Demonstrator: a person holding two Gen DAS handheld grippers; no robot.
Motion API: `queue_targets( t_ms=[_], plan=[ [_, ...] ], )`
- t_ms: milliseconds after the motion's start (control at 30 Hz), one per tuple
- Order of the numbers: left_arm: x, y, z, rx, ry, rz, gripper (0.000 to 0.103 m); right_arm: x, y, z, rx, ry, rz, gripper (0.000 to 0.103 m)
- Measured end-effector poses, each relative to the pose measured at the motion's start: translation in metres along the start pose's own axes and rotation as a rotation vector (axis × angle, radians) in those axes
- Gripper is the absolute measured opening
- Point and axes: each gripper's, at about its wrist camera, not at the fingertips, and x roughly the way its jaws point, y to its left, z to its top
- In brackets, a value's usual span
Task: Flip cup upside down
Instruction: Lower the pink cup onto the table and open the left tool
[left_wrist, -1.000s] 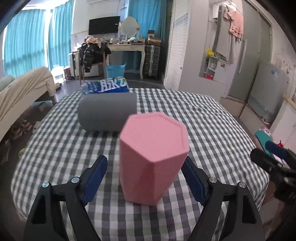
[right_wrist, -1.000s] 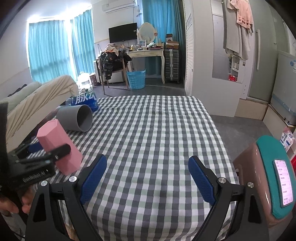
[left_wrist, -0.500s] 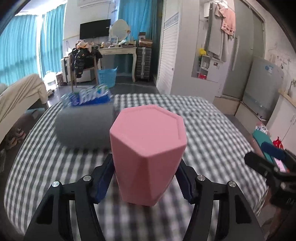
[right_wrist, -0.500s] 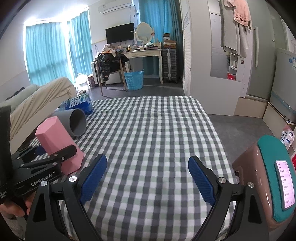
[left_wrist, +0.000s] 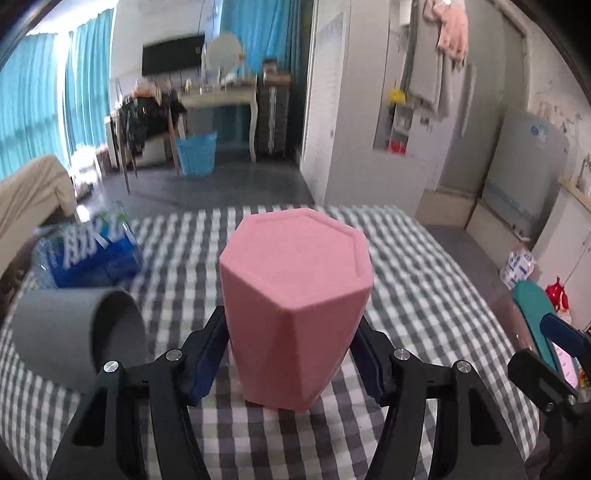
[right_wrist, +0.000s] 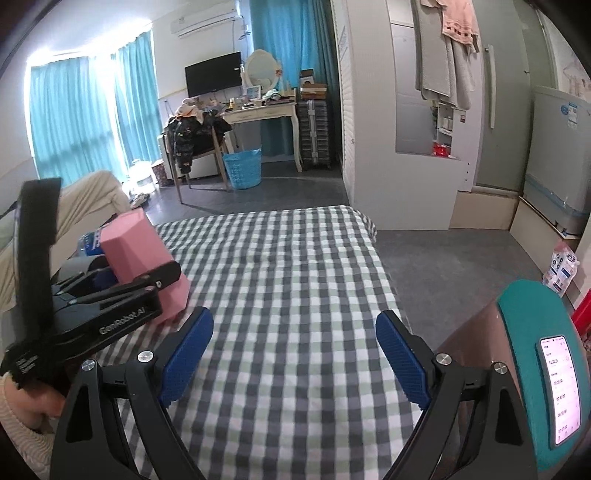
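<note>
A pink faceted cup (left_wrist: 295, 310) is held base up in my left gripper (left_wrist: 290, 354), whose blue pads press its two sides. The cup is lifted off the checked tablecloth (left_wrist: 413, 295). In the right wrist view the pink cup (right_wrist: 140, 258) shows at the left, tilted, in the left gripper (right_wrist: 122, 291), above the table's left side. My right gripper (right_wrist: 293, 358) is open and empty over the cloth near the front edge.
A grey cup (left_wrist: 77, 336) lies on its side at the left, mouth toward me. A blue water-bottle pack (left_wrist: 88, 254) lies behind it. A brown and teal stand with a phone (right_wrist: 543, 373) stands at the right table edge.
My left gripper closed on the pink cup and lifted it off the cloth, swinging left. The grey cup now shows its open mouth. The right gripper has stayed still.
</note>
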Motion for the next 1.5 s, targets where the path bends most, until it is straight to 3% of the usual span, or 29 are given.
queue_targets(
  t_ms=[333, 400, 467, 600, 833, 933, 1067, 1300, 1500],
  plan=[
    [0.003, -0.004, -0.009, 0.019, 0.029, 0.014, 0.065, 0.020, -0.005, 0.005, 0.008, 0.034, 0.004, 0.090],
    [0.003, -0.008, -0.011, 0.014, 0.032, 0.002, 0.069, 0.018, 0.000, 0.004, 0.003, 0.033, 0.002, 0.090],
    [0.003, -0.007, -0.014, 0.010, 0.049, 0.006, 0.082, 0.014, 0.004, 0.001, 0.006, 0.029, -0.003, 0.090],
    [-0.008, -0.005, -0.018, 0.010, 0.029, -0.001, 0.083, 0.003, 0.011, 0.002, 0.005, 0.012, -0.021, 0.090],
    [-0.053, 0.006, -0.015, -0.014, -0.027, -0.016, 0.083, -0.027, 0.020, 0.012, -0.013, -0.036, -0.041, 0.090],
    [-0.081, 0.019, -0.013, -0.041, -0.060, 0.025, 0.083, -0.045, 0.032, 0.017, -0.029, -0.068, -0.038, 0.090],
    [-0.114, 0.042, -0.016, -0.104, -0.104, 0.025, 0.083, -0.069, 0.052, 0.018, -0.063, -0.114, -0.024, 0.090],
    [-0.170, 0.074, -0.035, -0.154, -0.191, 0.058, 0.083, -0.089, 0.081, 0.008, -0.118, -0.139, 0.010, 0.090],
    [-0.197, 0.083, -0.053, -0.122, -0.236, 0.117, 0.083, -0.096, 0.098, -0.008, -0.124, -0.143, 0.047, 0.090]
  ],
)
